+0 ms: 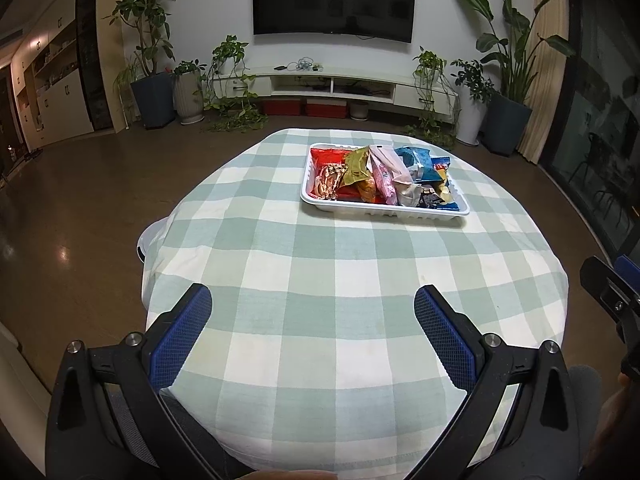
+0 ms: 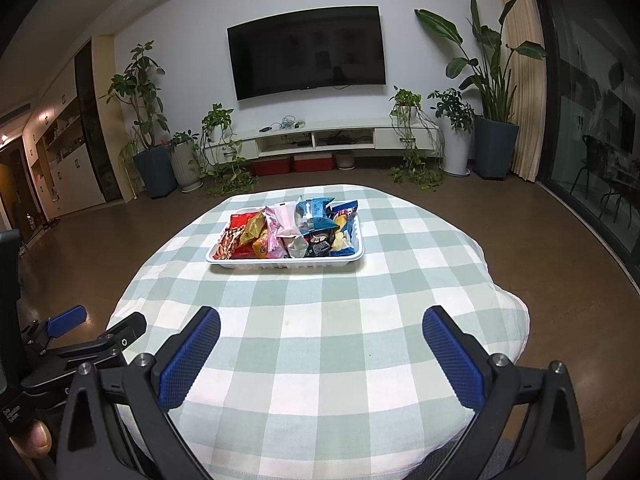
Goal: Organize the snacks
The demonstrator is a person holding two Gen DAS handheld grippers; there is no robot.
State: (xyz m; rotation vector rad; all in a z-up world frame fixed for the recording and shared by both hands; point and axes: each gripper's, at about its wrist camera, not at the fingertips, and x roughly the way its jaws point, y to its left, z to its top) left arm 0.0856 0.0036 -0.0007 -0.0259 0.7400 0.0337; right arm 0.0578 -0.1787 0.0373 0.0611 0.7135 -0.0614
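Left wrist view: both grippers, left [image 1: 312, 320] and right [image 2: 320, 344], fingers wide, empty, near edge; tray [image 1: 384, 211] filled, likely finished.

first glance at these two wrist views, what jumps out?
The white tray heaped with bright snack packets, red ones at its left end and blue ones at its right, sits on the far half of the green-and-white checked tablecloth. Both grippers hang open and empty over the near edge: the left gripper and the right gripper. Behind, a dark wall-mounted TV is flanked by potted plants.
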